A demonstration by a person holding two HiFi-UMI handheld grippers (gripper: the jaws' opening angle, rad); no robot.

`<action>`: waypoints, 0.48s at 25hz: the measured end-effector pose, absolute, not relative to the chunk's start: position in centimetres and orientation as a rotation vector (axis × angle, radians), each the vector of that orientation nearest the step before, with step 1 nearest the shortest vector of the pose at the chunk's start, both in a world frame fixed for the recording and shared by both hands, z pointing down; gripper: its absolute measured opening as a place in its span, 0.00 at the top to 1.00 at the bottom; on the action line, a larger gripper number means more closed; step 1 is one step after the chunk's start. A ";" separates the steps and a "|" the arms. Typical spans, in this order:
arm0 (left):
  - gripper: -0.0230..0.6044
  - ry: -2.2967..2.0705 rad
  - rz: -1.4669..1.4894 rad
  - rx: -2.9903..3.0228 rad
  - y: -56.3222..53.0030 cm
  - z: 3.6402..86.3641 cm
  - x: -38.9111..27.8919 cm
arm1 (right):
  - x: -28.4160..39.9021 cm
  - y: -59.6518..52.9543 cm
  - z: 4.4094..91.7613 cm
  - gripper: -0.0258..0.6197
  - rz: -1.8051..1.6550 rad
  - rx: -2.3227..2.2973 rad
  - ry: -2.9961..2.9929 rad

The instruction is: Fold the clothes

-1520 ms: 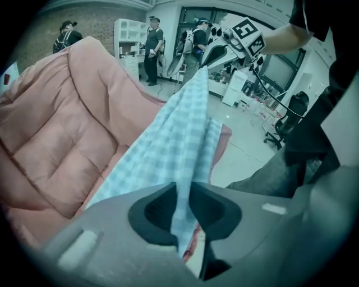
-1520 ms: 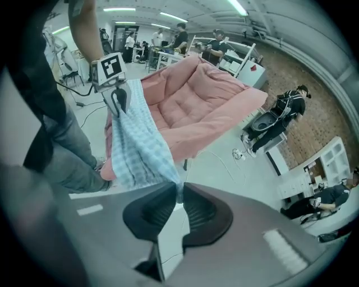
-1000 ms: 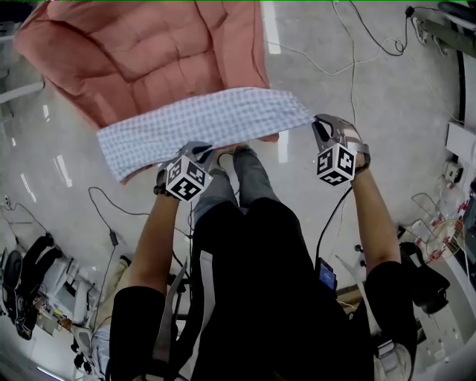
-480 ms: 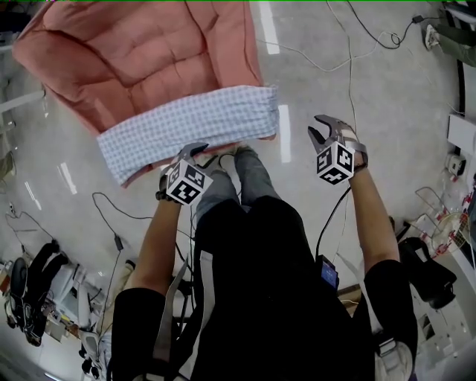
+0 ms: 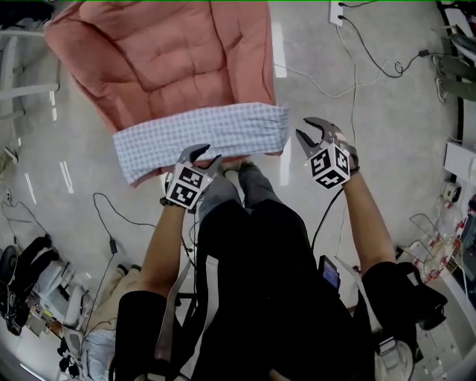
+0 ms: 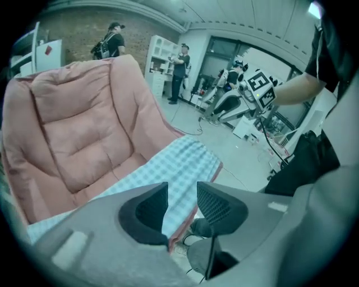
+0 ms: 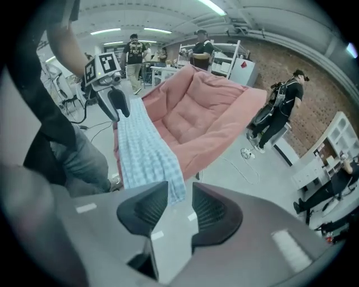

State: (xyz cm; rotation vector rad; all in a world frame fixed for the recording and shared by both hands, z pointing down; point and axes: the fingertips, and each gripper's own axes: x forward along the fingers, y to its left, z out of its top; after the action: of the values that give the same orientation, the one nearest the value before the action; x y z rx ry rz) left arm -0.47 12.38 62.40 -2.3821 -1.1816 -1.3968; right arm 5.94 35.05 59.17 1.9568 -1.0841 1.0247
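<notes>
A blue checked cloth (image 5: 201, 138) lies in a long folded strip along the front edge of the pink padded sofa (image 5: 171, 59). My left gripper (image 5: 208, 154) hovers just in front of the strip's near edge. Its jaws have just been opening and nothing is between them. My right gripper (image 5: 303, 128) hangs off the strip's right end, its jaws also just opened and empty. In the left gripper view, the cloth (image 6: 185, 160) shows beyond the open left gripper (image 6: 182, 190). The right gripper view shows the cloth (image 7: 143, 143) beyond the open right gripper (image 7: 179, 193).
Cables (image 5: 349, 67) trail over the glossy floor, with a white socket block (image 5: 336, 11) at the back. Bags and gear (image 5: 22, 275) sit low on the left. People (image 7: 283, 109) and shelving stand in the background. The person's legs and shoes (image 5: 245, 175) are against the sofa front.
A second ago both grippers were shut on the cloth's near edge, the right pulling its corner out. Now the cloth lies on the sofa edge; both grippers have opened and drawn back.
</notes>
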 end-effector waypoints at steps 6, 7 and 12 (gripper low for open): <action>0.70 -1.046 -1.386 -2.628 8.1 58.0 0.6 | 8.6 29.8 55.6 0.75 0.935 1.918 -1.153; 0.70 -1.027 -1.370 -2.662 7.3 57.1 0.8 | 9.0 28.9 54.7 0.75 0.931 1.929 -1.153; 0.70 -0.992 -1.267 -2.788 3.3 52.9 1.4 | 8.6 24.0 49.3 0.75 0.935 2.094 -1.117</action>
State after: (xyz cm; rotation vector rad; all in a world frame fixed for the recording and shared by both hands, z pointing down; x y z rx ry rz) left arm 1.38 3.31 52.89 -2.7880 -0.9922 -1.2671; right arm 8.59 23.98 49.29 2.0936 -1.1172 0.9349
